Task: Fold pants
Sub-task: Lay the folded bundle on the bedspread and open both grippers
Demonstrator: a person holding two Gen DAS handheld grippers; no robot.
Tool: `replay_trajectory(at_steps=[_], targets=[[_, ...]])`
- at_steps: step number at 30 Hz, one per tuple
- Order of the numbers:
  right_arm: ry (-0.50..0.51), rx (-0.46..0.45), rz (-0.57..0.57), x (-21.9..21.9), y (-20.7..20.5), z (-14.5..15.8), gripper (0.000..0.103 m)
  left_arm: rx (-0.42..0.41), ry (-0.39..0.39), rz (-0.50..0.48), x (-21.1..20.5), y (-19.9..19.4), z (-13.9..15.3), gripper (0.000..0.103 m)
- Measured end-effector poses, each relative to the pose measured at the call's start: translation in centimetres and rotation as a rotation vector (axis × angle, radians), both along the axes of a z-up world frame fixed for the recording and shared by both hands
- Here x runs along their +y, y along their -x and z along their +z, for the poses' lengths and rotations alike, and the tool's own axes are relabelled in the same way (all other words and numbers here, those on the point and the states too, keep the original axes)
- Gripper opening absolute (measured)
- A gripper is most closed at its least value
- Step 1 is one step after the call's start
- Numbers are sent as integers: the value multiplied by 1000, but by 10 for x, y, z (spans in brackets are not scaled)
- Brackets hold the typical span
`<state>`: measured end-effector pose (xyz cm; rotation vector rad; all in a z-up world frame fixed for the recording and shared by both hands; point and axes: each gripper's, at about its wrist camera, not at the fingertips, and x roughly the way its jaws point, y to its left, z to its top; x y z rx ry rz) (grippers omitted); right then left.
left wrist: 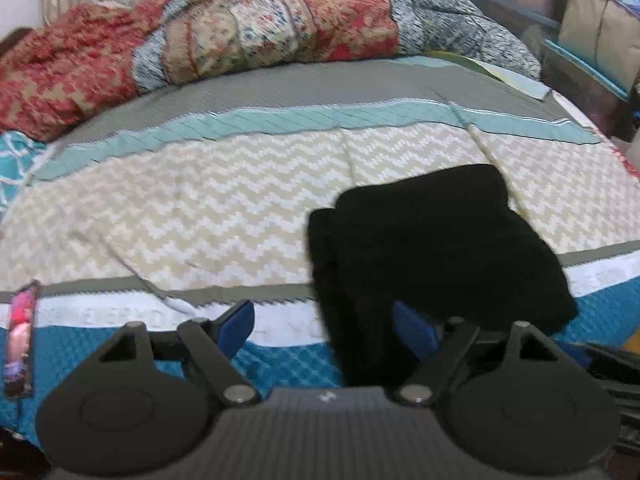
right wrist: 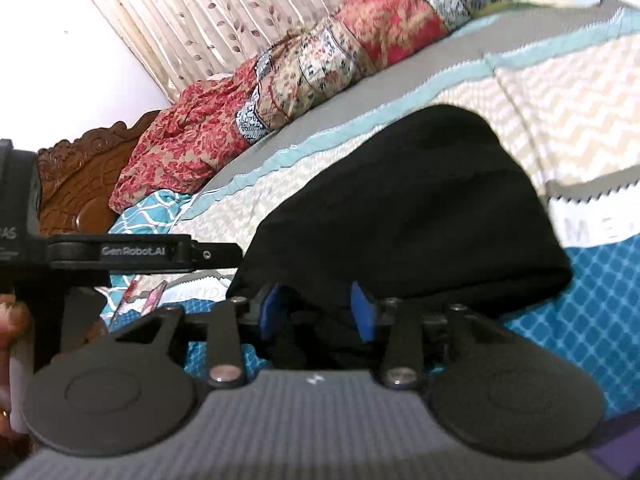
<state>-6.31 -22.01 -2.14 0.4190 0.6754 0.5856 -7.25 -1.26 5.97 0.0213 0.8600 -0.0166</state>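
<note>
- The black pants (left wrist: 436, 240) lie folded into a thick, compact bundle on the bed (left wrist: 200, 200), toward its near right part, over the zigzag cream band and teal border of the bedspread.
- Left of the bundle the bedspread is broad and bare; a rolled floral quilt (left wrist: 260, 28) lines the far edge.
- The left hand-held gripper (left wrist: 326, 328) is released, jaws wide, with the bundle's near edge between them.
- The right hand-held gripper (right wrist: 318, 312) is partly parted at the bundle's near edge; grip cannot be told.

"GenRobot.AI" stands in white on the left gripper's (right wrist: 140, 254) black arm; faint letters "M E" on the bedspread's (right wrist: 592, 232) white band.
</note>
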Motion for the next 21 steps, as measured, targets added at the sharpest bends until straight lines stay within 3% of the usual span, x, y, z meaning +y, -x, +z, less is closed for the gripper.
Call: replay_trajectory(at_steps=[4,11,21], targets=[[10,-26,-2,4,6,4,45,-18,-31,45,12,6,1,91],[21,-57,18,17,10,14,48,-19,-11,113,39,16,-3,102],[61,-45,54,34,18,14,50,-9,21,207,75,31,-10,103]])
